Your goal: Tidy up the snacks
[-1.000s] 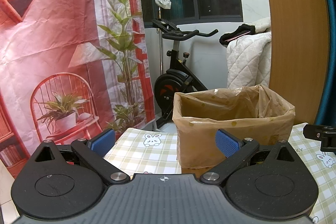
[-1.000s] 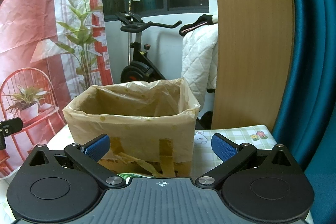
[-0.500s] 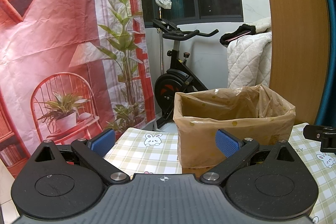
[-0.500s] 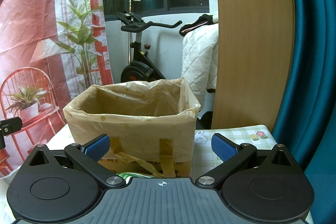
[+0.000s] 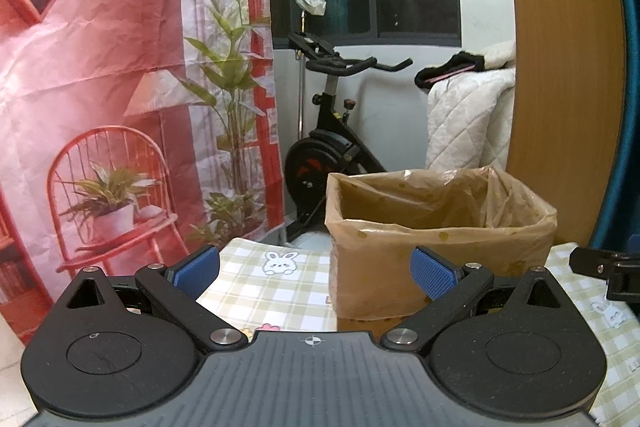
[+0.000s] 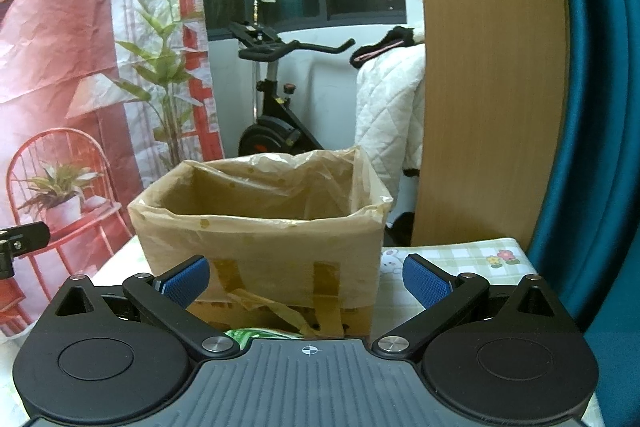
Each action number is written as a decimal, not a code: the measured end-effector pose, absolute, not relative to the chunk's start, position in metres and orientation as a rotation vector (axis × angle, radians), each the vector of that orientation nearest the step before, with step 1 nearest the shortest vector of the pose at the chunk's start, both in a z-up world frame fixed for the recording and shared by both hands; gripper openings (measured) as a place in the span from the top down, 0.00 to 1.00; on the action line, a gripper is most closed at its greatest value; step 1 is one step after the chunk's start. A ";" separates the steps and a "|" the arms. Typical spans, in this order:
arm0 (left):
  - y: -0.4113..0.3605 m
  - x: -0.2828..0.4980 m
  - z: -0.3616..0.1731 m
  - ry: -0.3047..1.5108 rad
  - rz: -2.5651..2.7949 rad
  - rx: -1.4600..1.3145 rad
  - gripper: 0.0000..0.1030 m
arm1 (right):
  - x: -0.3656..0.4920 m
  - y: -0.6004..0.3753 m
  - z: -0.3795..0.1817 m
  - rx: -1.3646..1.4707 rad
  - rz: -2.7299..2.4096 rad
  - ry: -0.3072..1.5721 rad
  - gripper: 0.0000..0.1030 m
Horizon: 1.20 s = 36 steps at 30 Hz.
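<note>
Nothing has moved: both tools, left (image 5: 314, 269) and right (image 6: 306, 281), gape empty before the box (image 6: 260, 227) on the checked worktop (image 5: 276, 291); bike (image 5: 328, 147) centre background.

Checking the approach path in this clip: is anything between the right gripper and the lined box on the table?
Nothing visible blocks it. The right gripper is open and empty, facing the lined box directly across bare tablecloth. Only a bit of green packet shows low at the gripper's base, below the path.
</note>
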<state>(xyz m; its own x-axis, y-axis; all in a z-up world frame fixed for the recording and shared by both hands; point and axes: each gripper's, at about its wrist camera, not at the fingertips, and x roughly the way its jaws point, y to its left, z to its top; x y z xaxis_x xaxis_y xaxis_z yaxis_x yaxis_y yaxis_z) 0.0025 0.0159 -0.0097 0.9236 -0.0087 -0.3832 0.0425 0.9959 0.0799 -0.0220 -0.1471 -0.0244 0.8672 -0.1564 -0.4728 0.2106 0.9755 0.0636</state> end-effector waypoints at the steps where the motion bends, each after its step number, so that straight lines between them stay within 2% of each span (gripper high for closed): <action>1: 0.019 0.003 -0.011 0.389 -0.028 0.078 0.01 | -0.023 -0.147 -0.026 0.110 -0.185 0.479 0.00; 18: 0.058 0.014 -0.051 0.443 0.024 0.025 0.01 | -0.026 -0.141 -0.068 0.090 -0.120 0.495 0.00; 36: 0.063 0.019 -0.095 0.506 -0.068 0.004 0.02 | -0.028 -0.138 -0.113 0.049 -0.107 0.577 0.00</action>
<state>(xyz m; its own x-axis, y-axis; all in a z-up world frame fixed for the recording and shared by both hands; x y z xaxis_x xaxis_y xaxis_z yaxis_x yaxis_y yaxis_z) 0.0188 0.0634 -0.0953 0.8723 -0.0636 -0.4849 0.0657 0.9978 -0.0126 -0.0284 -0.1376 -0.1134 0.8326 -0.0870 -0.5470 0.1143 0.9933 0.0161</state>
